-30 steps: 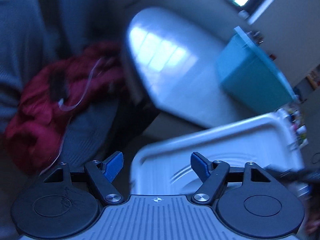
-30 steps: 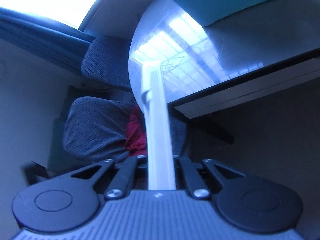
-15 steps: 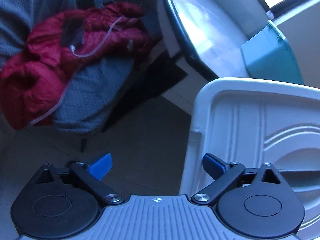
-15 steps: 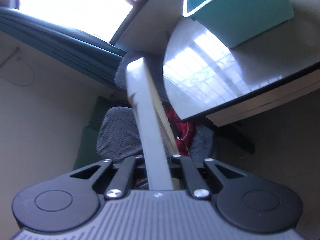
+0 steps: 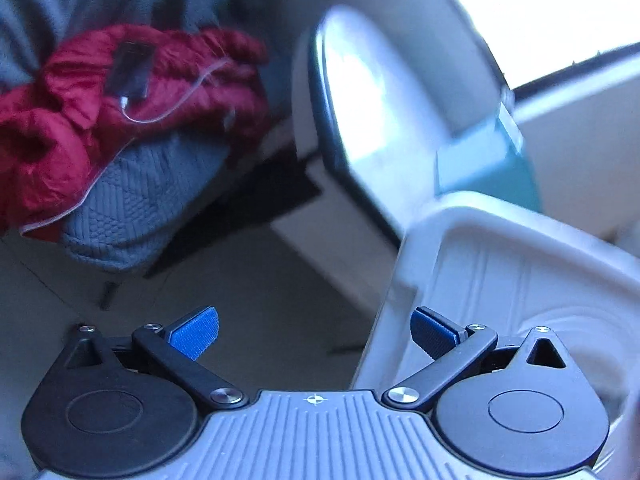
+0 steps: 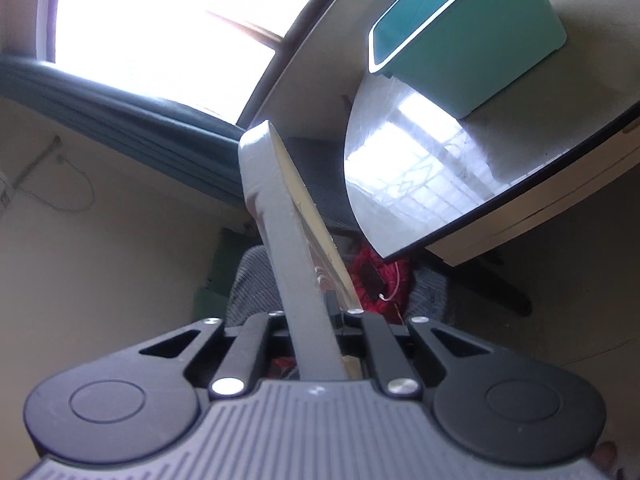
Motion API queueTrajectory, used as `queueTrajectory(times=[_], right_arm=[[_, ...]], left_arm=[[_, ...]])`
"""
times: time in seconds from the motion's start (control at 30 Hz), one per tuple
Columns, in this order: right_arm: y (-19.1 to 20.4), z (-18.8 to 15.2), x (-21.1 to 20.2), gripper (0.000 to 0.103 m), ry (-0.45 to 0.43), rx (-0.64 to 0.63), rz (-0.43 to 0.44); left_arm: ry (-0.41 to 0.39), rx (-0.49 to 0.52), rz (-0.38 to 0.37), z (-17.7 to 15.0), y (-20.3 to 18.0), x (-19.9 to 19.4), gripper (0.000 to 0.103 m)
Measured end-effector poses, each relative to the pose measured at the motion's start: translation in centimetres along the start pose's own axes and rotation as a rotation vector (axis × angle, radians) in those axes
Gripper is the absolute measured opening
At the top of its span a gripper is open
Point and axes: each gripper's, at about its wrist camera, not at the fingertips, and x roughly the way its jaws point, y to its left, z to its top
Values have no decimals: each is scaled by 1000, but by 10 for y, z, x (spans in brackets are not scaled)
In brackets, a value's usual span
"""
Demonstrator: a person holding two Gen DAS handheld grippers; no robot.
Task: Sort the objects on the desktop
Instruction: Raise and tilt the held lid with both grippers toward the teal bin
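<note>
Worktop (image 6: 460, 184) fills the upper right of the right wrist view, a pale glossy slab with a dark rim and one rounded corner; in the left wrist view the same rounded corner (image 5: 360, 92) shows blurred. One teal bin (image 6: 476, 40) stands on it, back from that rounded corner, its open mouth turned toward the window. One grey padded chair (image 5: 132, 200) sits off the worktop's rounded corner, carrying one crumpled red jacket (image 5: 80, 120) with one thin white cable (image 5: 176, 112) and one small dark flat thing on top.

One white plastic lid (image 5: 500, 280), ribbed with raised rings, hangs in the air off the worktop's edge. It is seen broadside from the left and edge-on from the right (image 6: 288, 248), running straight away from the camera up to its rounded corner.

The right tool (image 6: 320, 320) is pressed together on the lid's near edge, pinching it; its pads are hidden behind the lid. The left tool (image 5: 314, 334) has just been opening and now stands spread to its widest, two blue pads (image 5: 196, 332) apart, with the lid's left rim passing between them. The right-hand pad lies over the lid's inner face; whether it touches cannot be told.
</note>
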Motion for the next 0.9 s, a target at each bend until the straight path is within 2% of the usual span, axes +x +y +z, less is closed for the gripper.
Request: queueTrajectory(times=[0.13, 0.27, 0.3, 0.43, 0.57, 0.8, 0.9], right_arm=[[-2, -7, 0, 8, 22, 26, 54], [-13, -10, -1, 10, 41, 76, 90], [-16, -11, -2, 10, 48, 89, 95], [-28, -11, -14, 10, 43, 118, 95], [-37, -8, -25, 9, 42, 120, 71], [-77, -6, -35, 6, 80, 130, -29], [-94, -7, -45, 7, 79, 155, -33]], left_arm=[[83, -73, -206, -7, 7, 14, 103], [142, -161, -338, -19, 8, 29, 103], [144, -163, -349, -22, 6, 31, 103], [157, -68, -316, -29, -13, 33, 103], [152, 110, -260, -36, -47, 28, 102], [172, 359, -72, -45, -115, 18, 102], [189, 429, -13, -55, -140, 18, 101]])
